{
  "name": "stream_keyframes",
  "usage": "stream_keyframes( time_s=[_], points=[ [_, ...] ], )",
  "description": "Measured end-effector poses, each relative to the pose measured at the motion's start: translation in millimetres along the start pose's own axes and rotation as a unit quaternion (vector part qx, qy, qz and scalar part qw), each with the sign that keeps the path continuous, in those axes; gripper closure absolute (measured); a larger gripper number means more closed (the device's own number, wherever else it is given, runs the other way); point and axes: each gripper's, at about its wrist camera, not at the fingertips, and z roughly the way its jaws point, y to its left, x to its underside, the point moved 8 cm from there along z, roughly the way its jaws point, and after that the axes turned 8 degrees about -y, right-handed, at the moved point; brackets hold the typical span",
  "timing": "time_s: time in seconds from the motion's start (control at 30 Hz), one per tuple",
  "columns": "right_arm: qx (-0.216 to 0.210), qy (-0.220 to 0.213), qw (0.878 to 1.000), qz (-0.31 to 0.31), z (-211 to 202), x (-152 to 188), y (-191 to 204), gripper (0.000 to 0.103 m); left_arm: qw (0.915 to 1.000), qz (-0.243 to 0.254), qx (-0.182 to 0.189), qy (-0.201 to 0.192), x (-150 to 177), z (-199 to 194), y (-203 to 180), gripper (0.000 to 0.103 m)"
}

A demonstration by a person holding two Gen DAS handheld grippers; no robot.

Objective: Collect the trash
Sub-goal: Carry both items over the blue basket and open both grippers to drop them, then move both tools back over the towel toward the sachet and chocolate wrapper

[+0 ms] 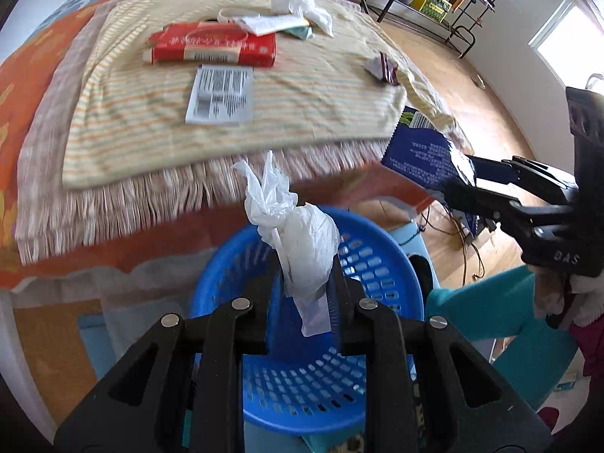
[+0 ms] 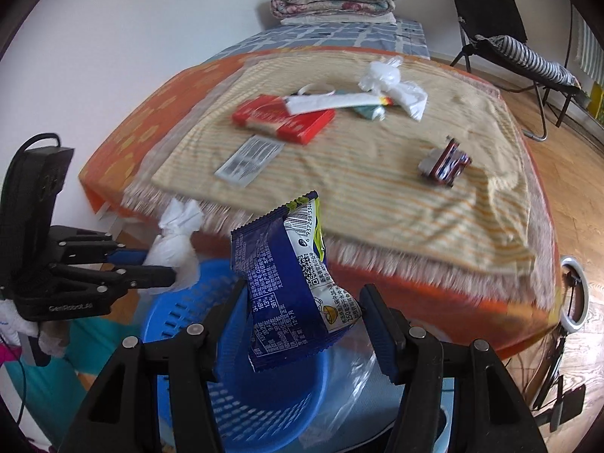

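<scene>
My left gripper point(image 1: 304, 287) is shut on a crumpled white plastic bag point(image 1: 298, 234) above the blue perforated basket point(image 1: 362, 264); the bag also shows in the right wrist view point(image 2: 171, 245). My right gripper point(image 2: 302, 313) has its jaws wide apart, and a blue snack wrapper point(image 2: 287, 275) hangs between them over the basket point(image 2: 181, 317); whether a finger still touches it I cannot tell. The wrapper point(image 1: 419, 154) and the right gripper point(image 1: 460, 185) show at the right of the left wrist view.
On the striped cloth point(image 2: 377, 188) of the bed lie a red box point(image 2: 283, 119), a barcode label point(image 2: 249, 158), a white tube point(image 2: 332, 102), a white plastic wad point(image 2: 392, 83) and a small dark-red wrapper point(image 2: 445, 164). A folding chair point(image 2: 509, 49) stands at the back right.
</scene>
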Motion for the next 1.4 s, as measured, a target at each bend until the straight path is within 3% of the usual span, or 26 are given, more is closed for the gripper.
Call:
stream_keyframes(
  time_s=[0.67,0.77,0.83,0.9,1.33,1.4],
  points=[
    [-0.01,0.057,0.998,-0.001,17.2,68.2,25.5,0.041,0.9975,0.026,-0.017,0.064,59.7,23.7,-6.1,0.082],
    [-0.012,0.066,0.998,-0.003,21.0,72.5,26.6,0.04,0.9965,0.036,-0.025,0.072,65.6,27.1,-5.5,0.07],
    [-0.013,0.07,0.997,-0.003,22.8,74.8,27.1,0.038,0.9961,0.038,-0.029,0.075,68.1,29.3,-5.4,0.057],
    [-0.011,0.071,0.997,-0.003,24.2,75.5,26.5,0.034,0.9959,0.039,-0.032,0.075,69.6,29.6,-4.7,0.052],
    [-0.004,0.07,0.997,0.012,24.1,70.8,19.2,0.027,0.9957,0.026,-0.041,0.079,67.1,29.9,3.9,0.05],
    [-0.002,0.068,0.998,0.015,23.1,68.5,17.6,0.026,0.9957,0.022,-0.043,0.079,64.7,29.5,5.2,0.046]
  ],
)
